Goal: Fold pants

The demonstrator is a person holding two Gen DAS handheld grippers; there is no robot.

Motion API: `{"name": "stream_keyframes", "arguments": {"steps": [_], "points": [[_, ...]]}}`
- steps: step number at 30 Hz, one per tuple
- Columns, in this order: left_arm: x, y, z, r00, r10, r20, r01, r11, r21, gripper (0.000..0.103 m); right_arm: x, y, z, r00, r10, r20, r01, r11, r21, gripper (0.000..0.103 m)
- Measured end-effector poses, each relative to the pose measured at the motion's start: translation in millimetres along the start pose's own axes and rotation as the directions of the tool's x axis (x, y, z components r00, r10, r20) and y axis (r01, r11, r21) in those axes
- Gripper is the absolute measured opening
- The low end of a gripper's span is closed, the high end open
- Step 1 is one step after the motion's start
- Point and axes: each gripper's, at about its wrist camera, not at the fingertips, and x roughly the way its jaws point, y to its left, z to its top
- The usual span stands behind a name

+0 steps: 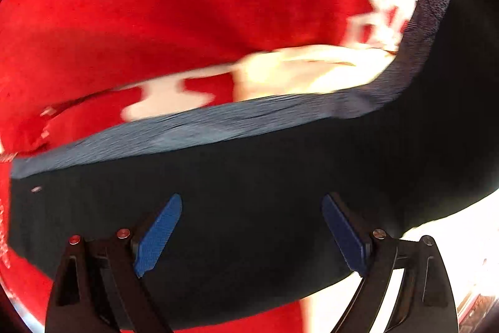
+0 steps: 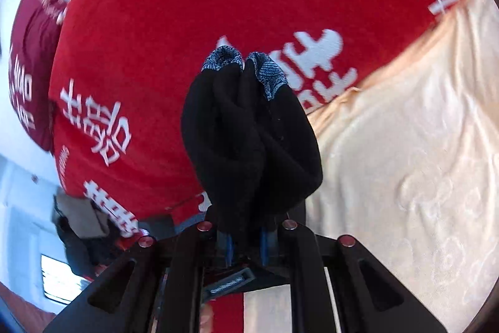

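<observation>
The pants (image 1: 249, 177) are black with a blue-grey patterned band (image 1: 218, 120) along their far edge. In the left wrist view they stretch across the frame above a red cloth. My left gripper (image 1: 252, 231) is open over the black fabric, its blue pads (image 1: 157, 236) wide apart and holding nothing. In the right wrist view my right gripper (image 2: 246, 242) is shut on a bunched part of the pants (image 2: 249, 139), which hangs forward from the jaws with patterned ends (image 2: 271, 71) at the far tip.
A red cloth with white lettering (image 2: 187, 21) covers the surface below. A cream embossed cloth (image 2: 405, 145) lies to its right. At the left of the right wrist view are a white floor and dark clutter (image 2: 78, 239).
</observation>
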Motion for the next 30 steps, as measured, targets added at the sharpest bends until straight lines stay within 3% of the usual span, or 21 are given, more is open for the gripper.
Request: {"name": "stream_keyframes", "arguments": {"steps": [8, 13, 18, 23, 30], "points": [[-6, 125, -51, 0.991, 0.115, -0.074, -0.122, 0.987, -0.104, 0.093, 72, 99, -55, 0.989, -0.12, -0.082, 0.098, 0.968, -0.23, 0.014], [-4, 168, -81, 0.982, 0.147, -0.115, -0.164, 0.973, -0.164, 0.093, 137, 137, -109, 0.958, -0.221, -0.184, 0.146, 0.925, -0.35, 0.014], [5, 189, -89, 0.981, 0.142, -0.132, -0.167, 0.965, -0.203, 0.093, 189, 155, -153, 0.901, -0.379, -0.21, 0.241, 0.841, -0.484, 0.015], [9, 199, -99, 0.982, 0.129, -0.138, -0.156, 0.964, -0.213, 0.093, 207, 168, -179, 0.859, -0.493, -0.139, 0.314, 0.721, -0.617, 0.019], [3, 195, -86, 0.98, 0.139, -0.145, -0.168, 0.963, -0.209, 0.093, 207, 189, -197, 0.83, -0.552, -0.086, 0.331, 0.61, -0.72, 0.039]]}}
